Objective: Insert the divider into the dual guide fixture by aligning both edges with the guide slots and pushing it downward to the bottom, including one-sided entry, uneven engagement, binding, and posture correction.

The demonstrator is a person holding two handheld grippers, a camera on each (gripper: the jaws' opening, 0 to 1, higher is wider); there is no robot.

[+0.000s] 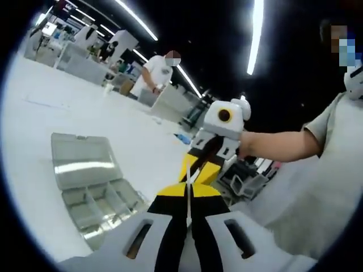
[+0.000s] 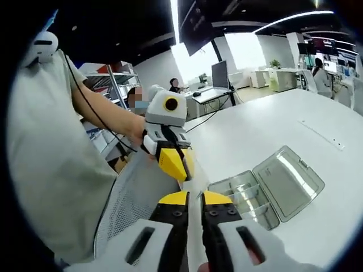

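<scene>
**Divider pinched between both tools, above the open fixture case**

Left gripper view: left tool (image 1: 189, 195) is clamped on a thin white divider (image 1: 188, 211), edge-on. Right tool (image 1: 199, 165) meets it from ahead. The clear compartment case (image 1: 91, 181) sits on the table (image 1: 34, 107) near its edge.

Right gripper view: right tool (image 2: 194, 199) is closed on the divider (image 2: 193, 226); left tool (image 2: 176, 164) faces it. The divider looks light, thin, flexible and slippery; grip the top edge near both ends.

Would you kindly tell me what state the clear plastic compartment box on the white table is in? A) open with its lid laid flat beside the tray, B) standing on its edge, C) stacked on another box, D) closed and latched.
A: the compartment box lies on the white table with its lid swung fully open and flat beside the divided tray, as the left gripper view also shows.
</scene>
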